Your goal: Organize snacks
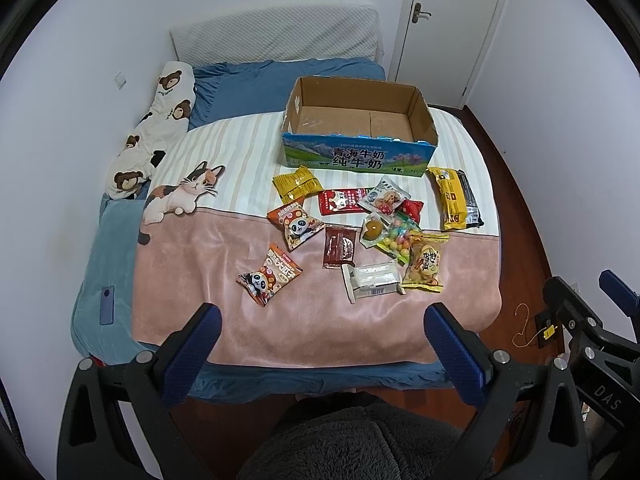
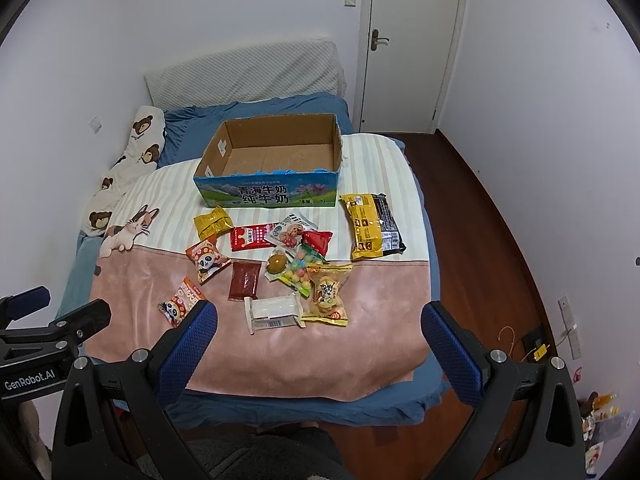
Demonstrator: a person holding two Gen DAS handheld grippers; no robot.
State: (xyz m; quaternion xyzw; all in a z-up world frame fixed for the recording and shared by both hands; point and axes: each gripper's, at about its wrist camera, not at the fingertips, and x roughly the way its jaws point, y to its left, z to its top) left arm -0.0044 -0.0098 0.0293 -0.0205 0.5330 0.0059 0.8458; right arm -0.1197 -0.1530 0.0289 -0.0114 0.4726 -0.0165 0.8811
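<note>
An empty cardboard milk box [image 1: 356, 120] [image 2: 276, 152] with a blue printed front stands on the bed. Several snack packets lie scattered in front of it: two panda bags [image 1: 270, 274] [image 2: 206, 262], a white wrapped bar [image 1: 372, 280] [image 2: 274, 312], a dark red sachet [image 1: 339, 247], a bag of coloured candy balls [image 1: 396, 240] [image 2: 298, 274] and a large yellow-and-black pack [image 1: 454, 198] [image 2: 372, 226]. My left gripper [image 1: 322, 322] hangs open above the bed's near edge, nothing between its fingers. My right gripper [image 2: 320, 320] is open too, equally short of the snacks.
The bed carries a pink and striped blanket [image 1: 280, 320] with a cat print, a bear-print pillow [image 1: 160, 120] at the left and a phone [image 1: 107, 304] on the blue sheet. Wooden floor [image 2: 480, 240] runs along the right side, a closed door [image 2: 412, 40] stands behind.
</note>
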